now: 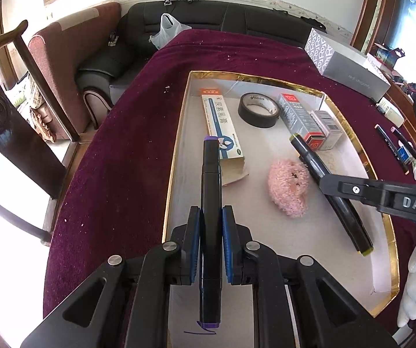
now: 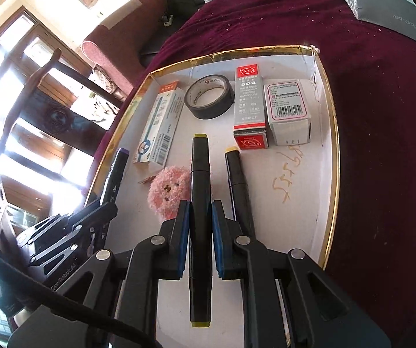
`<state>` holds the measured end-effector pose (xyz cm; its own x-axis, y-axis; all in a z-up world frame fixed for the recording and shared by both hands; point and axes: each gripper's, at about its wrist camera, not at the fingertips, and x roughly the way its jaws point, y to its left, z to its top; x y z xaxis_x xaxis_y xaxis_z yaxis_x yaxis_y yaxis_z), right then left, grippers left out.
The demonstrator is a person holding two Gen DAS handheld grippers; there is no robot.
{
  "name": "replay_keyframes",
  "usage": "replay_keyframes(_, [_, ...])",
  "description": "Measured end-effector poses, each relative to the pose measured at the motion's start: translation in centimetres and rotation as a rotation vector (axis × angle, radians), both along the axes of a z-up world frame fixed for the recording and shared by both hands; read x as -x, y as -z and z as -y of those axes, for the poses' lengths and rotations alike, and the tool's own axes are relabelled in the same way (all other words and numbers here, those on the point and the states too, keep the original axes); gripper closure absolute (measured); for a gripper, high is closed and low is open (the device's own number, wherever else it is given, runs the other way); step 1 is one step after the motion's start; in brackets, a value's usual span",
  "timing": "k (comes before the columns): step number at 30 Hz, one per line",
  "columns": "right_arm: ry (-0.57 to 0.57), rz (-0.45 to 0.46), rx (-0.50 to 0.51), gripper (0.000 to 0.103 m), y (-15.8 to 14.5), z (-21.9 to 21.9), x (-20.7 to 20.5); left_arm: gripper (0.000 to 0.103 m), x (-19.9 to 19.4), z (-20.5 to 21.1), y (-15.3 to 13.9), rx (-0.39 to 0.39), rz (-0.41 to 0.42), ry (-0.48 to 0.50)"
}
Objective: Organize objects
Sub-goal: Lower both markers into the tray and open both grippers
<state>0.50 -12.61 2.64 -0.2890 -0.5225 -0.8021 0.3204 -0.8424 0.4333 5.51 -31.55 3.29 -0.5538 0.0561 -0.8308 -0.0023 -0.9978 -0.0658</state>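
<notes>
Left wrist view: the left gripper (image 1: 211,232) is clamped on a black purple-capped marker (image 1: 210,174) over the gold-rimmed white shallow box (image 1: 179,145) on the maroon-clothed counter (image 1: 121,145). Inside lie a black tape roll (image 1: 258,110) and a pink fluffy toy (image 1: 289,185).

Right wrist view: the right gripper (image 2: 200,223) is clamped on a black olive-capped marker (image 2: 199,168) over the box, beside a yellow-capped black marker (image 2: 237,179) lying there.

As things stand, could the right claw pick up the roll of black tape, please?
Probably not yet: the right claw is shut on an olive-capped marker, so its jaws are occupied. The black tape lies uncovered in the tray, nothing on it.
</notes>
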Motion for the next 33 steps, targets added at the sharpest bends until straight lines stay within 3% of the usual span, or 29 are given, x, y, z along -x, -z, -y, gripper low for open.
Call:
replay_keyframes(9, [0.003, -0.001, -0.070, 0.090, 0.7, 2.1, 2.0, 0.091, 0.9, -0.1, 0.5, 0.023, 0.023, -0.002])
replay_keyframes(19, [-0.013, -0.027, -0.116, 0.090, 0.6, 3.3, 1.7, 0.089, 0.7, -0.2, -0.1, 0.041, -0.019, -0.013])
replay_keyframes(21, [-0.009, -0.030, -0.131, 0.090, 0.8, 3.3, 1.7, 0.082, 0.4, -0.3, -0.6, 0.044, -0.034, -0.014])
replay_keyframes(23, [-0.011, -0.022, -0.124, 0.089, 1.0, 3.3, 1.8, 0.065, 0.0, -0.5, -1.2, 0.052, -0.059, -0.017])
replay_keyframes(29, [-0.013, -0.041, -0.100, 0.085, 0.5, 3.2, 1.3, 0.049, -1.3, -0.8, -3.3, 0.072, -0.132, -0.034])
replay_keyframes(33, [-0.020, -0.057, -0.075, 0.081, -0.2, 3.3, 0.6, 0.048, -2.2, -1.2, -4.4, 0.083, -0.162, -0.039])
